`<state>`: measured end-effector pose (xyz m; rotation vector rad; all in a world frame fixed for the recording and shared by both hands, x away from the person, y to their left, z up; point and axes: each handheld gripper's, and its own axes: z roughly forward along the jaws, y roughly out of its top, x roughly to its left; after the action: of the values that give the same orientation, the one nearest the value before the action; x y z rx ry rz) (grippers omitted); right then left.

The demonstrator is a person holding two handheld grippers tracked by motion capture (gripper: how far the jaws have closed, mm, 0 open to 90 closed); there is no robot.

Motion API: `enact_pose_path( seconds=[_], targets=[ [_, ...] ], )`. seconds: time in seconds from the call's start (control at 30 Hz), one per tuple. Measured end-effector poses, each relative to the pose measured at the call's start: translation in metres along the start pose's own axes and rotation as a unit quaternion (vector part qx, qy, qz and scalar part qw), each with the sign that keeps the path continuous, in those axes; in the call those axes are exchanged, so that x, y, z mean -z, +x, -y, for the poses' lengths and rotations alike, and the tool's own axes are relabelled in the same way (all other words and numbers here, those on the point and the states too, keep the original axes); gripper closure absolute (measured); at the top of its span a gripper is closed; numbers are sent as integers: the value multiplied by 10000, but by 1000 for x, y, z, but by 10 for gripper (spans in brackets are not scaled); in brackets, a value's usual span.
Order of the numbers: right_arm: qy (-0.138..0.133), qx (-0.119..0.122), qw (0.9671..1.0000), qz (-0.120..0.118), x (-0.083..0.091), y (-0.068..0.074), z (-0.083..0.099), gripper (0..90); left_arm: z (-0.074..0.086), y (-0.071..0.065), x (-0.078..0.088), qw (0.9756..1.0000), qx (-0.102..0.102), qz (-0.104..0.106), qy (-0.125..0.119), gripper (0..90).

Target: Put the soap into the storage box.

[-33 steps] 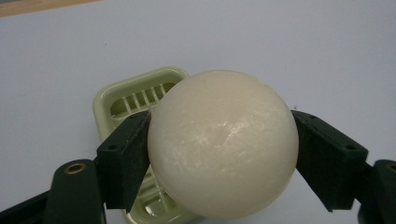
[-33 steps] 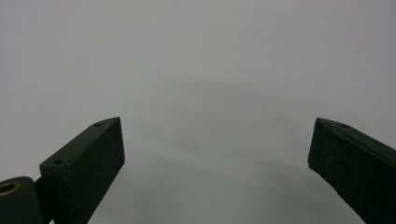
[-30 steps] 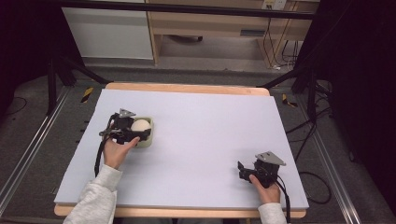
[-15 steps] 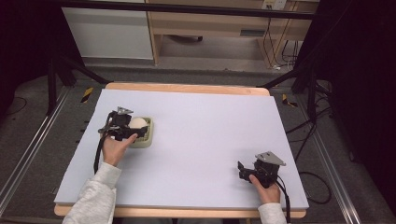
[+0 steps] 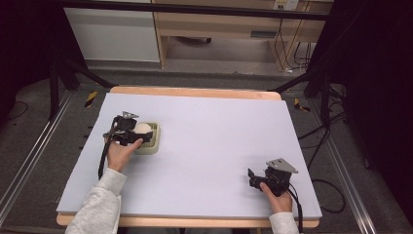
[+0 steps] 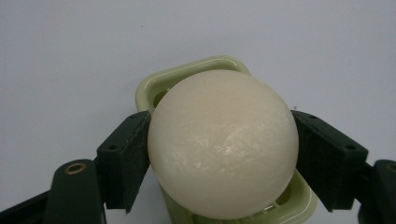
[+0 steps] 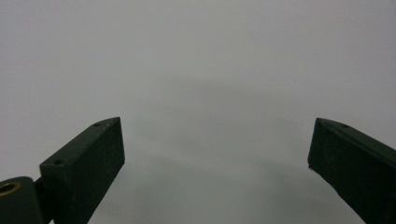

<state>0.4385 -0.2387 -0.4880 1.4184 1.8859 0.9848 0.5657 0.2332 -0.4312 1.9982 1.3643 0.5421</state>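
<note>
Cream ball (image 6: 223,149) is sitting gripped between the left tool's (image 5: 130,132) jaws, directly above the pale-green slatted tray (image 6: 154,88); right tool (image 5: 258,179) is idling wide apart, resting on the worktop (image 5: 214,136).

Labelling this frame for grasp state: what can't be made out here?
- Tray floor: left gripper view, hidden under the ball.
- Whether the ball rests in the tray or is lifted: neither view settles it.
- Left gripper jaws: high view, too small.
- Right gripper tips: cut off by the frame edge.
</note>
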Motion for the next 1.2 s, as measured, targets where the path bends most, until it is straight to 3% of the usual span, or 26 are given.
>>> enact_pose_path(
  seconds=[0.8,1.2],
  targets=[
    [6,16,10000,1,0,0,0,42,2,-9,-11,9995,-222,-33,231,239],
    [5,19,10000,-1,0,0,0,42,5,-8,-14,9993,-216,-57,285,239]
  ],
)
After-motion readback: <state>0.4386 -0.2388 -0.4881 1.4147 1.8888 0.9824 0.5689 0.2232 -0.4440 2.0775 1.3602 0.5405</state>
